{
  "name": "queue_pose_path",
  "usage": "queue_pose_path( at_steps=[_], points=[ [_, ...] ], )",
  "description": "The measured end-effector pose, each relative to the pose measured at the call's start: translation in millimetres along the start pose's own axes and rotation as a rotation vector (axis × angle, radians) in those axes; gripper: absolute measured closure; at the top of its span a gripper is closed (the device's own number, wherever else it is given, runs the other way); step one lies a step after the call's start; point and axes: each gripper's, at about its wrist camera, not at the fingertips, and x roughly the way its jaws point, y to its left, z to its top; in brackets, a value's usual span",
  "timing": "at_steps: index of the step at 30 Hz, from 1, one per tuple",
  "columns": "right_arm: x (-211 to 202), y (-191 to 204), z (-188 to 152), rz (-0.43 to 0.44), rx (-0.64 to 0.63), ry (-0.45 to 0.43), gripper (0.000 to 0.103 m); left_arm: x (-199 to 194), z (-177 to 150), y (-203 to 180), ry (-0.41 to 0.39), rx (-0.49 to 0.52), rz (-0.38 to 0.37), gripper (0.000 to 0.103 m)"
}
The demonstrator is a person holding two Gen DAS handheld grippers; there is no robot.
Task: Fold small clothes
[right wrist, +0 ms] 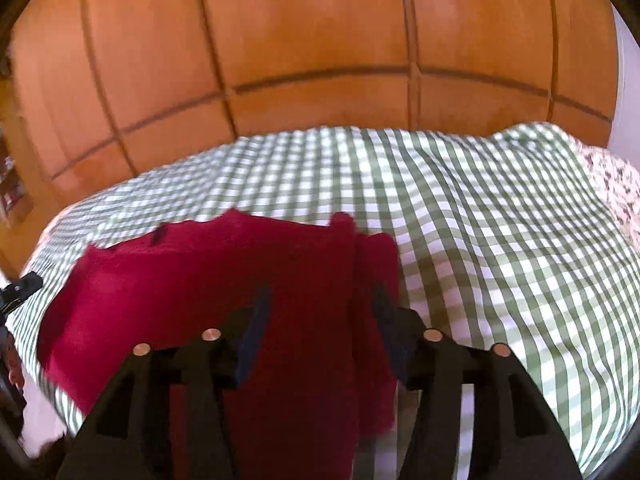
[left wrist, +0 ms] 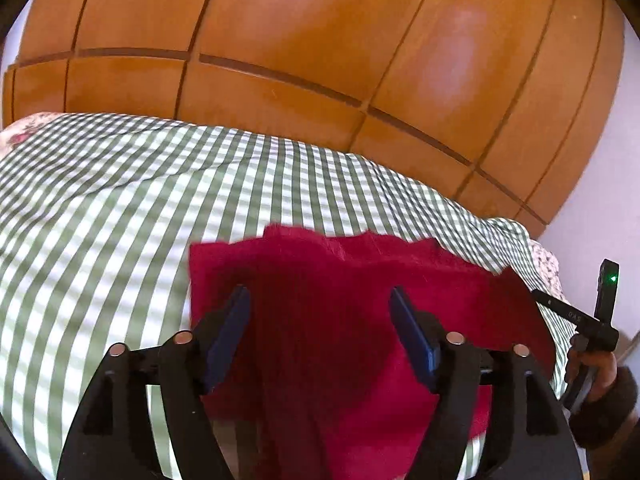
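Both wrist views look down close — sharing the red garment (left wrist: pixel 320 320)

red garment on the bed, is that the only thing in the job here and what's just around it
In the job:
red garment, lying on the bed
left gripper, open above it
right gripper, open above it

Just around:
green checked bedcover
wooden wardrobe
floral pillow

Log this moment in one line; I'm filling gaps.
left gripper: open | right gripper: open | red garment: lying on checked cover, unheld
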Motion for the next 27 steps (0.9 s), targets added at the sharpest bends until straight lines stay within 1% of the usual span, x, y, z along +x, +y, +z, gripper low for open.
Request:
queue_pose_path(
  at_steps=[2,3,5,6,7,8,9,10,12,14,16,17,18,19,21,22,24,25,26,27],
  points=[
    [16,1,5,-0.019,0.005,0.035,0.041,23,12,6,0.032,-0.017,0.035,0.026],
    [22,-2,6,-0.023,0.006,0.051,0.041,37,15,11,0.063,-0.027,0.044,0.026],
    [35,-6,3,-0.030,0.021,0.080,0.041,61,19,21,0.127,-0.075,0.069,0.027],
    [39,-8,1,-0.027,0.028,0.093,0.044,70,18,26,0.154,-0.110,0.073,0.028],
    [42,-9,-1,-0.020,0.032,0.105,0.067,79,16,33,0.186,-0.157,0.051,0.048],
    [45,-8,-3,-0.011,0.027,0.117,0.082,83,14,37,0.206,-0.190,0.043,0.078],
    [47,-6,-5,-0.006,0.018,0.126,0.096,85,11,38,0.219,-0.205,0.048,0.087],
    [44,-5,-3,-0.016,0.016,0.114,0.096,83,10,37,0.206,-0.204,0.052,0.095],
    [37,-3,5,-0.018,0.029,0.067,0.097,71,11,35,0.145,-0.191,0.046,0.096],
    [27,-4,19,-0.015,0.058,-0.004,0.097,53,20,33,0.053,-0.182,0.063,0.096],
    [28,-3,27,-0.025,0.061,-0.039,0.097,46,29,30,0.004,-0.179,0.083,0.096],
    [32,-2,29,-0.039,0.058,-0.041,0.097,46,31,28,0.003,-0.160,0.102,0.096],
    [41,-1,29,-0.058,0.058,-0.025,0.097,51,34,25,0.006,-0.141,0.119,0.096],
    [51,-2,27,-0.077,0.060,-0.005,0.097,58,34,22,0.017,-0.103,0.153,0.096],
    [71,-7,18,-0.112,0.075,0.044,0.095,74,27,19,0.055,-0.050,0.203,0.096],
    [80,-12,10,-0.117,0.095,0.064,0.094,84,20,22,0.088,-0.040,0.229,0.096],
    [83,-17,3,-0.094,0.126,0.040,0.092,96,9,29,0.126,-0.058,0.236,0.096],
    [82,-17,4,-0.096,0.123,0.036,0.091,99,6,33,0.128,-0.073,0.231,0.096],
    [82,-16,4,-0.103,0.115,0.037,0.091,99,8,34,0.124,-0.076,0.230,0.093],
    [83,-15,5,-0.112,0.105,0.034,0.090,99,9,34,0.127,-0.071,0.235,0.093]
  ],
)
